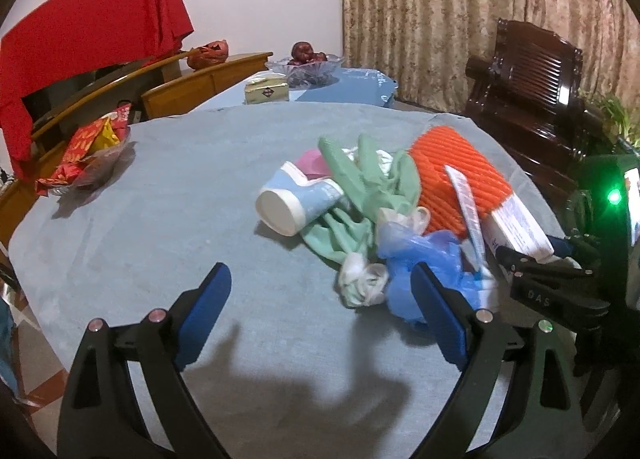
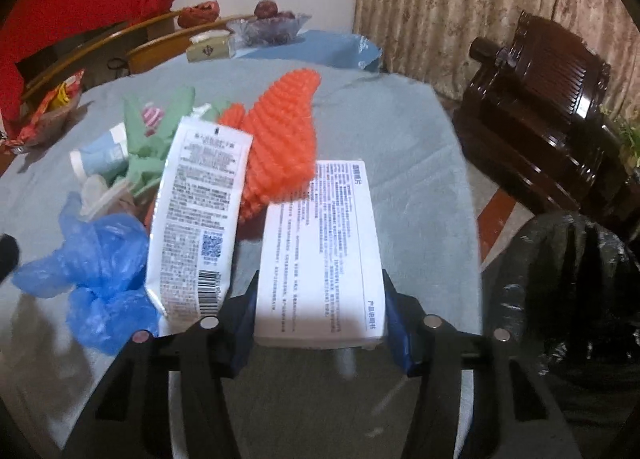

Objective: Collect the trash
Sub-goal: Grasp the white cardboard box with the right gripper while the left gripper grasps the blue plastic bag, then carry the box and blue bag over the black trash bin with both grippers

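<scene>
A pile of trash lies on the grey-blue tablecloth [image 1: 192, 187]: a tipped paper cup [image 1: 296, 199], green bags [image 1: 368, 179], a crumpled blue plastic bag [image 1: 424, 259] [image 2: 100, 259], an orange ribbed foam sleeve [image 1: 452, 175] [image 2: 280, 139] and a white printed sachet [image 2: 196, 219]. My left gripper [image 1: 320, 275] is open just in front of the pile, nothing between its fingers; its right finger is beside the blue bag. My right gripper [image 2: 320, 279] [image 1: 532, 259] is shut on a white printed box [image 2: 320, 243] [image 1: 516, 227], its blue pads against both sides.
A black trash bag [image 2: 580, 299] sits off the table's right edge, before a dark wooden chair [image 1: 532, 99]. A snack dish [image 1: 88, 155] stands at the left edge. A glass fruit bowl [image 1: 308, 63] and tissue pack [image 1: 266, 91] sit far back. Red cloth [image 1: 80, 39] drapes wooden chairs.
</scene>
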`<state>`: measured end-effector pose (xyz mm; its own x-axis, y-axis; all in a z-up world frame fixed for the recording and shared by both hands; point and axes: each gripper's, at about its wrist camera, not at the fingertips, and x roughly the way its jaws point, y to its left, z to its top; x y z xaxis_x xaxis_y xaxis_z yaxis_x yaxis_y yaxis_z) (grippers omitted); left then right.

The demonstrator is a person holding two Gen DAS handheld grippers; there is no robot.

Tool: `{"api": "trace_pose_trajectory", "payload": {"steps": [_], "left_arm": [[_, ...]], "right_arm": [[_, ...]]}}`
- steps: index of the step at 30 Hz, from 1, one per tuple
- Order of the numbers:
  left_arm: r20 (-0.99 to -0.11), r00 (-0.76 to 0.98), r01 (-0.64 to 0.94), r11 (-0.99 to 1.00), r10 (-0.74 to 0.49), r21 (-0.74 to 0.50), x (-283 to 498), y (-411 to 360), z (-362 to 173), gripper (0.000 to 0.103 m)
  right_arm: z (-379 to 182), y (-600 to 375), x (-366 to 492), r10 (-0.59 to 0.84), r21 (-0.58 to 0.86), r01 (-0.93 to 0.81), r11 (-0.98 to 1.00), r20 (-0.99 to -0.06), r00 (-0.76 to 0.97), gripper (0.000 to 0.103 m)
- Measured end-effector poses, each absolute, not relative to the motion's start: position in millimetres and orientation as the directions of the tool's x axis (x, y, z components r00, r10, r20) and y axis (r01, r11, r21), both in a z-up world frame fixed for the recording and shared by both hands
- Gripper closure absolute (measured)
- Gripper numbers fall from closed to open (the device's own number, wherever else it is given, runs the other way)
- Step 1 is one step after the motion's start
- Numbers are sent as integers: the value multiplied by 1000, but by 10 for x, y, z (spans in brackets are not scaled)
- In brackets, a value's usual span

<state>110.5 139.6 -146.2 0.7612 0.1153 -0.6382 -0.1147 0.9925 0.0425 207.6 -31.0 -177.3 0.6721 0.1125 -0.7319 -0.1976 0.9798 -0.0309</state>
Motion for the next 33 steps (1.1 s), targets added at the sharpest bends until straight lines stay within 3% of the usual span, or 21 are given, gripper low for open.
{"api": "trace_pose_trajectory", "payload": {"steps": [5,9,15,17,20,26,33], "left_arm": [[-647,761,-48,999,48,17,1111,1194,-1506,25],[-656,755,-7,1000,9,5,1144,1025,-1564,28],[-705,710,20,1000,0,20,1310,842,-1771,49],[-721,693,25,999,0,24,1338,818,-1838,70],[-728,685,31,1000,-24,-5,1332,837,-1885,81],[-695,718,16,1000,-26,-21,1207,890,-1693,93],[-639,766,55,998,-68,-41,967,781,-1341,97]], "right_arm": [[-1594,-427,1917,77,-38,-146,989,-703,707,49],[-1473,-516,1851,59,-47,-126,991,-688,724,49],[-1443,-633,1810,63,-29,-114,993,-686,725,49],[-1443,-669,1790,67,-26,-117,993,-686,725,49],[-1431,-688,1772,73,-21,-119,993,-685,725,49],[-1340,-726,1681,92,-5,-129,992,-668,738,49],[-1143,-776,1530,110,9,-135,991,-637,763,49]]}}
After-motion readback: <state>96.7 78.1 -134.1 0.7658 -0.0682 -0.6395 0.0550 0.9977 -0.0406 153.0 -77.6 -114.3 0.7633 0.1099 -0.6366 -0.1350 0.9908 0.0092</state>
